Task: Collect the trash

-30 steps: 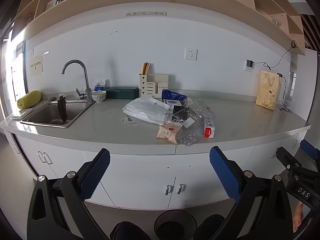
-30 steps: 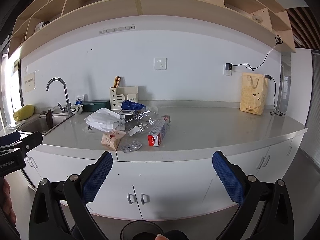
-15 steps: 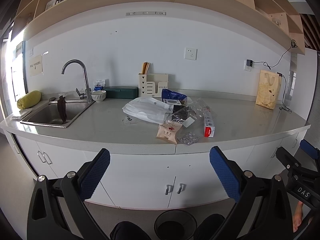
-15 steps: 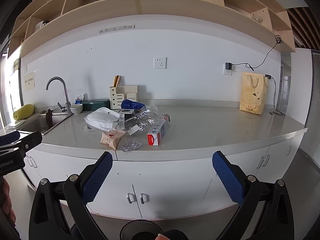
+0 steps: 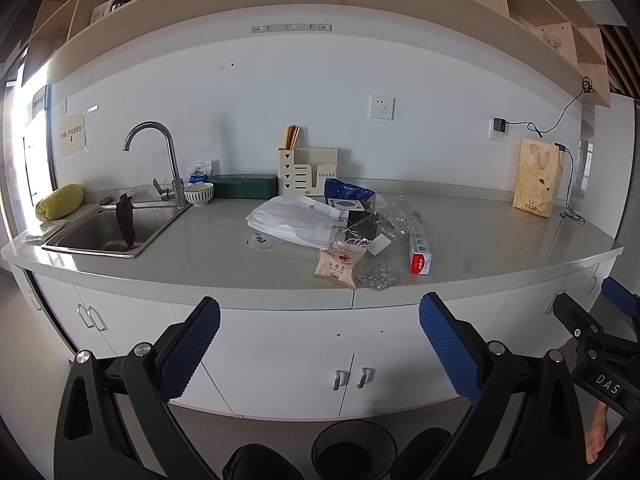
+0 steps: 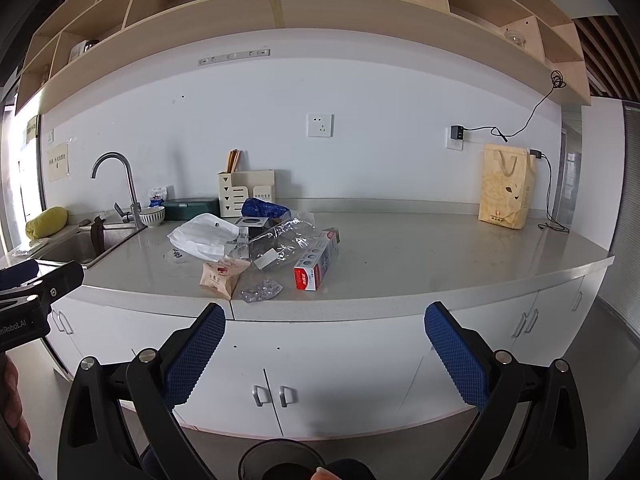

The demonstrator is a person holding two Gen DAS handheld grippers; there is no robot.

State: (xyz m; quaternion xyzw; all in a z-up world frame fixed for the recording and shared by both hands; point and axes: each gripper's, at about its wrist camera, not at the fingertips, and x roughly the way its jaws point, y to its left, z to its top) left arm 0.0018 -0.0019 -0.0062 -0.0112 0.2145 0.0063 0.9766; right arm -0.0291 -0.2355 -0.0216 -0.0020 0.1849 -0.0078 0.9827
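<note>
**Both grippers hanging wide apart, short of the counter**

Left gripper point(image 5: 319, 334) and right gripper point(image 6: 325, 340) are both sitting with fingers spread, gripping nothing, out in front of the white cabinets. Trash is lying clustered on the counter point(image 5: 500, 240) at 12 o'clock from each tool: white plastic bag point(image 5: 294, 220), tan snack packet point(image 5: 339, 264), crumpled clear wrap point(image 5: 378, 228), red-ended box point(image 5: 419, 245). Round black bin point(image 5: 354, 450) is standing on the floor at 6 o'clock. Sink point(image 5: 108, 232) is lying at 10 o'clock.
</note>
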